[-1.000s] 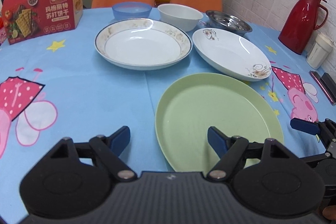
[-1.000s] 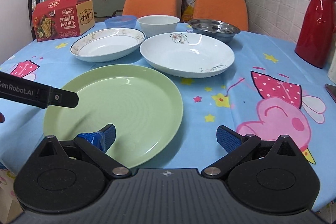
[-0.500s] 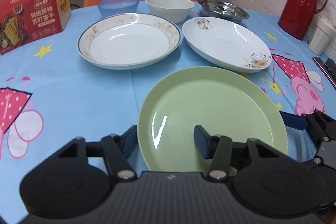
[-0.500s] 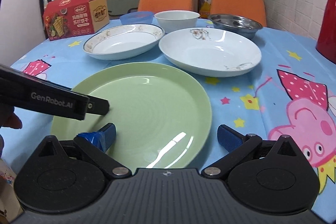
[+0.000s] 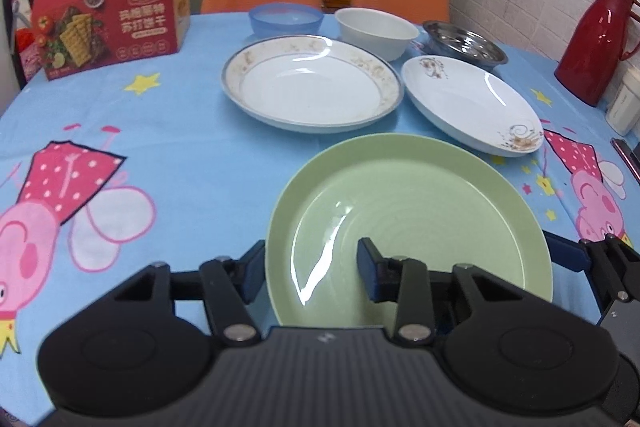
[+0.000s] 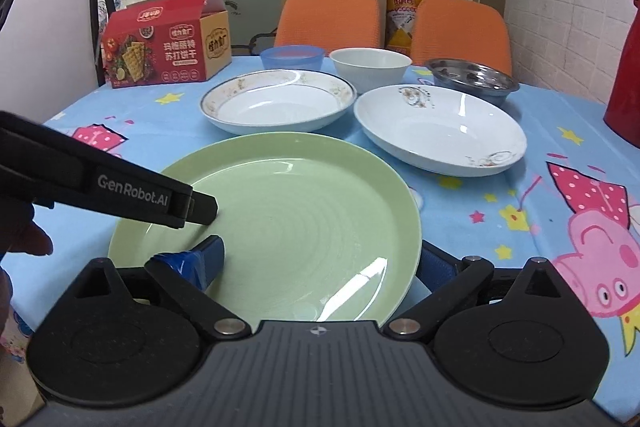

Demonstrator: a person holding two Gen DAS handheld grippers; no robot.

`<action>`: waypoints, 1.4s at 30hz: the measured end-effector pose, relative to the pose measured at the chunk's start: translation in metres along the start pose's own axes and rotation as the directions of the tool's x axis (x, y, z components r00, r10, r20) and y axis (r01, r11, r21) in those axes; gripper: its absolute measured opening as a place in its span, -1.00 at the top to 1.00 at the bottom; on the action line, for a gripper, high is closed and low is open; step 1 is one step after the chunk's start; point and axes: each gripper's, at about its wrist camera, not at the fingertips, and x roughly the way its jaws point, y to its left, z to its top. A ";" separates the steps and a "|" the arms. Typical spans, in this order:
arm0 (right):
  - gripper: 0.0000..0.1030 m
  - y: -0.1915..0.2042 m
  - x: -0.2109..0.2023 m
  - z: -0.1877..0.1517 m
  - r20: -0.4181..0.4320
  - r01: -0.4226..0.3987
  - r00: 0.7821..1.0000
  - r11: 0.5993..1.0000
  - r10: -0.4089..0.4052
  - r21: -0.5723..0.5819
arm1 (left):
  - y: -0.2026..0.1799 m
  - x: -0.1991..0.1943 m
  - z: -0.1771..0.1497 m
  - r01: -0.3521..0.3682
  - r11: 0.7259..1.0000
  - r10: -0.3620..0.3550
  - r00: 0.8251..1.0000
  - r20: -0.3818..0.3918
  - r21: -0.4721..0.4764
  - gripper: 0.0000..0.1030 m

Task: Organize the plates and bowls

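under both tongs (image 5: 310,267) (image 6: 320,263), spread apart, green plate's (image 5: 420,195) near rim is hidden.

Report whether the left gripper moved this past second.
Yes. Seen from the right wrist, the left gripper has pushed rightward, from the left rim of the green plate toward its centre.

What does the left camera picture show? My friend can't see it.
The left gripper straddles the near edge of a green plate on a blue cartoon tablecloth. Behind it sit two white plates and three bowls.
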 end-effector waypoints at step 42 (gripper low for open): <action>-0.71 -0.027 0.183 0.149 -0.138 -0.164 0.980 0.976 0.144 -0.145 | 0.114 0.102 0.141 0.043 0.985 -0.047 0.999 -0.019 -0.169 -0.52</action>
